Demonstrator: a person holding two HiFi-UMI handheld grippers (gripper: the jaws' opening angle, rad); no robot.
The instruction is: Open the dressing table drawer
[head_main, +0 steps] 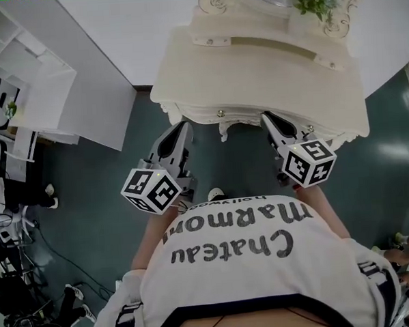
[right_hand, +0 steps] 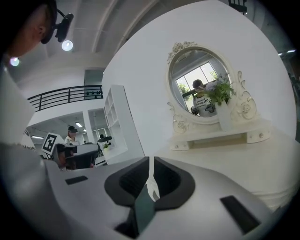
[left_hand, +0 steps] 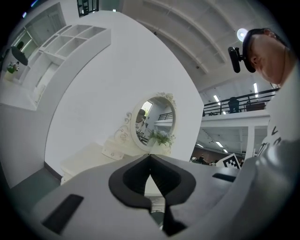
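Head view: the cream surface (head_main: 254, 68) stands against the wall. Its drawer (head_main: 198, 116) sits shut under the front edge, with a knob (head_main: 221, 113) at the middle. The left claw (head_main: 180, 132) and right claw (head_main: 269, 120) point at the drawer front, one on each side of the knob.

Left gripper view: the jaws are closed and empty, with the mirror (left_hand: 157, 123) beyond.

Right gripper view: the jaws are closed on nothing, above the surface.

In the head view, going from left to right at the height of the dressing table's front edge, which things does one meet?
White shelf unit → left gripper → drawer knob → right gripper.
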